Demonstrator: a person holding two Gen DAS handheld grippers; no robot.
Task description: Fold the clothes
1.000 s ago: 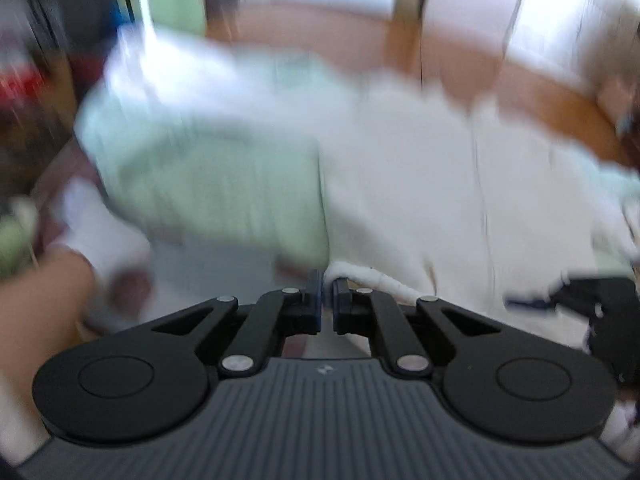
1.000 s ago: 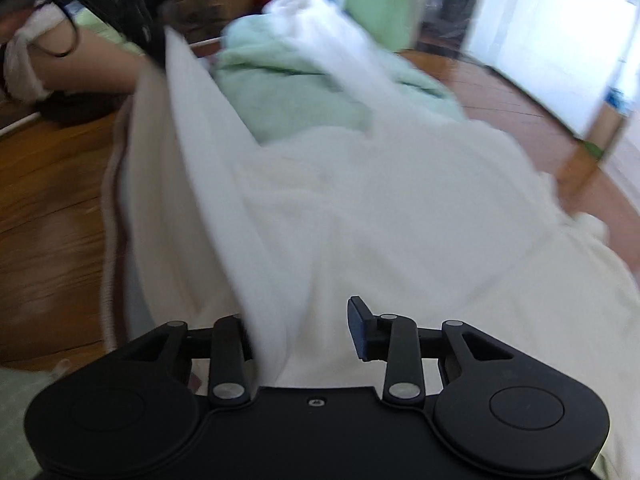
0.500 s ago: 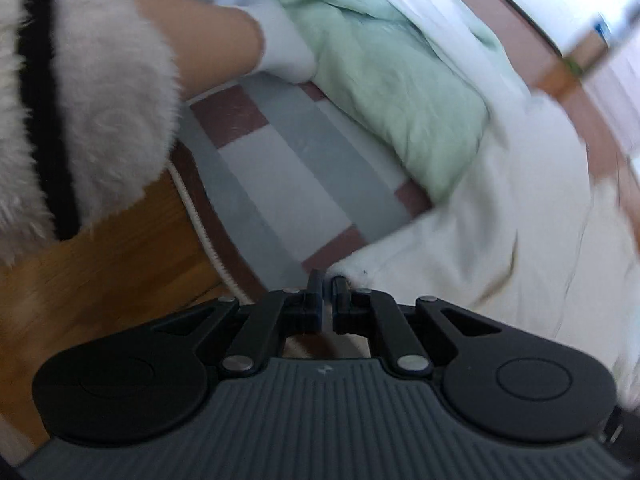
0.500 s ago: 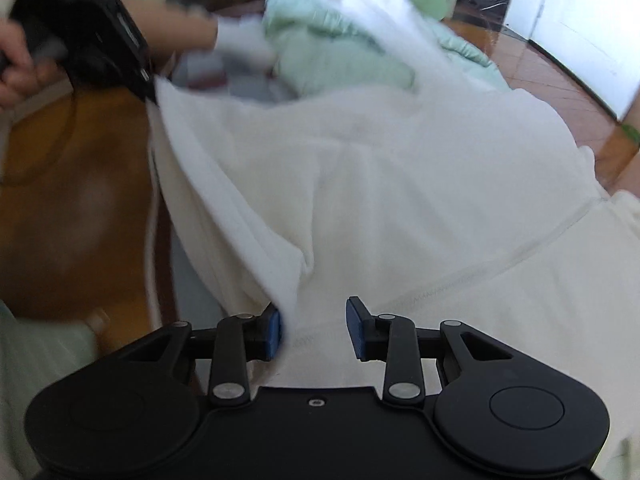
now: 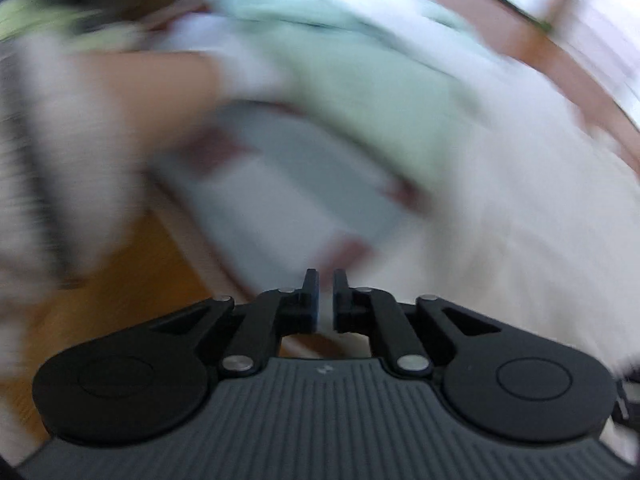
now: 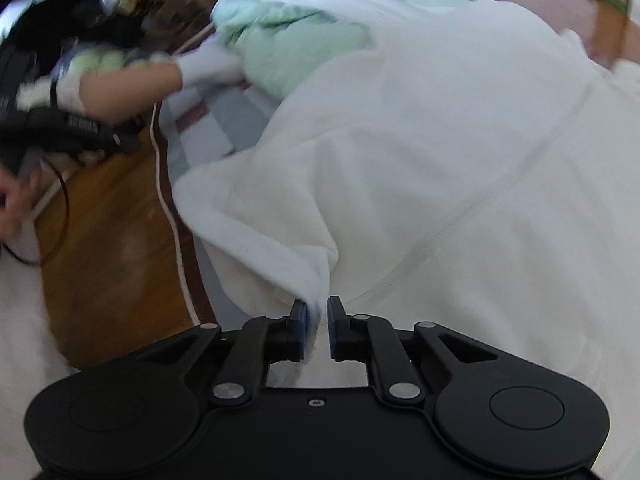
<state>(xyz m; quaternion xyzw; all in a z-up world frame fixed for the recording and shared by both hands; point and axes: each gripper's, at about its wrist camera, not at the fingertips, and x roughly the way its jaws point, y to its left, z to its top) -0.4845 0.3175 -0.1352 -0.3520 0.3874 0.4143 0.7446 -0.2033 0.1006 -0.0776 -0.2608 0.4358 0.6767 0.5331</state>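
White fleece garment (image 6: 420,168) is soft, light and floppy, spread on the rug (image 6: 224,120) directly ahead of the right hand-held gripper (image 6: 317,312); best hold is a bunched hem corner like the one now between its closing jaws, not the flat middle. Left hand-held gripper (image 5: 326,286) is opening with nothing between its jaws. Its view is motion-blurred: the garment edge just right of it is hard to make out, and the lower hem is cut off.
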